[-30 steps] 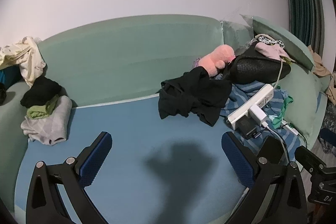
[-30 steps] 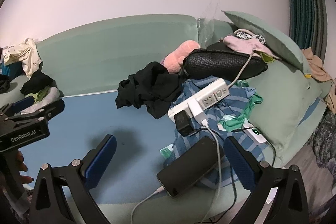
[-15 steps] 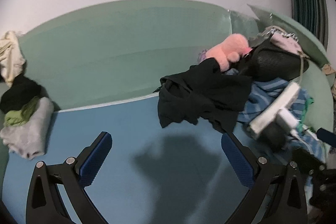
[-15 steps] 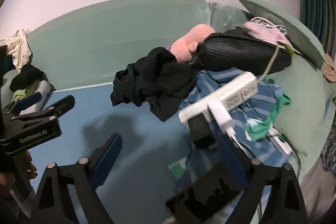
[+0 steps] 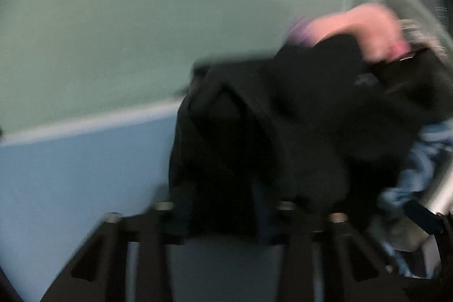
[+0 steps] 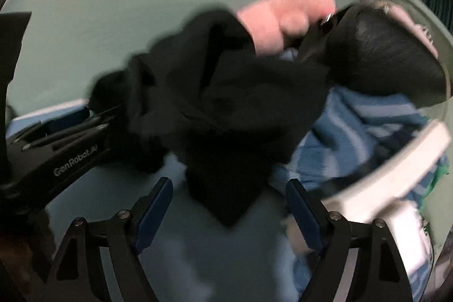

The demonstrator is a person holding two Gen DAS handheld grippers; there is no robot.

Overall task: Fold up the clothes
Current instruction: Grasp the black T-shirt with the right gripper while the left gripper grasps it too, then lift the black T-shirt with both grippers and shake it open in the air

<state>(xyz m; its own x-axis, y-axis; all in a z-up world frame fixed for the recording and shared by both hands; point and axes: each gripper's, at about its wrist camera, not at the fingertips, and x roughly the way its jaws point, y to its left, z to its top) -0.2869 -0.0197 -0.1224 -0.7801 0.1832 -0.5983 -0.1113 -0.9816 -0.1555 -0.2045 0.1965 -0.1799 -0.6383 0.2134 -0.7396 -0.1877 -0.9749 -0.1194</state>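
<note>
Right gripper [image 6: 229,212] wide, empty | left gripper [image 5: 223,205] unclear | black garment [image 6: 226,104] between | power strip [image 6: 390,174] beside

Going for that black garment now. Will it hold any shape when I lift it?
Probably not: the black garment lies crumpled in soft folds, so it should droop limp. It looks thin, likely light. Its right edge overlaps the striped cloth beside the white power strip, so a lift might drag those.

A pink plush toy [image 6: 286,16] lies against the green sofa back [image 6: 119,19], touching a black bag [image 6: 379,58] on its right. Below the bag, a white power strip [image 6: 388,169] rests tilted. The blue seat cover [image 5: 73,177] meets the green backrest [image 5: 141,27].
</note>
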